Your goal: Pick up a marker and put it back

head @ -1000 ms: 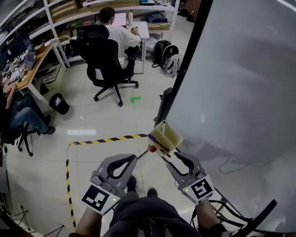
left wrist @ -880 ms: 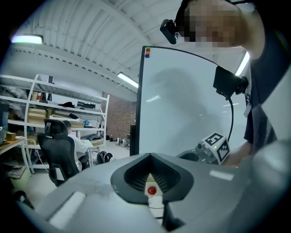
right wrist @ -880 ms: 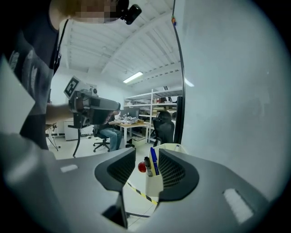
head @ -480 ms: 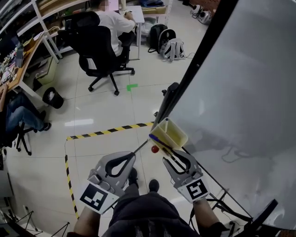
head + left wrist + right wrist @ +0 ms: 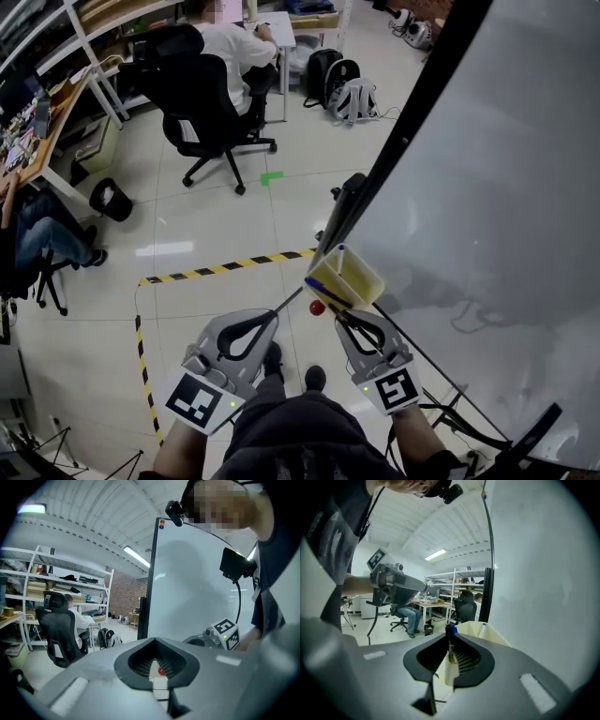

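Observation:
A pale yellow marker holder hangs at the lower edge of the whiteboard. A dark marker with a blue end lies along the holder's near rim. My right gripper reaches up to it from below; its jaws are closing and grip the marker, which stands in the narrow gap in front of the holder. A small red round thing sits just under the holder. My left gripper hovers to the left, shut and empty, with the red thing showing through its frame.
The whiteboard's black frame runs diagonally up to the right. Yellow-black tape marks the tiled floor. A person sits in a black office chair at a desk; backpacks and a bin stand on the floor.
The right gripper's jaws have drawn together around the marker at the holder's rim. The left gripper has stayed where it was.

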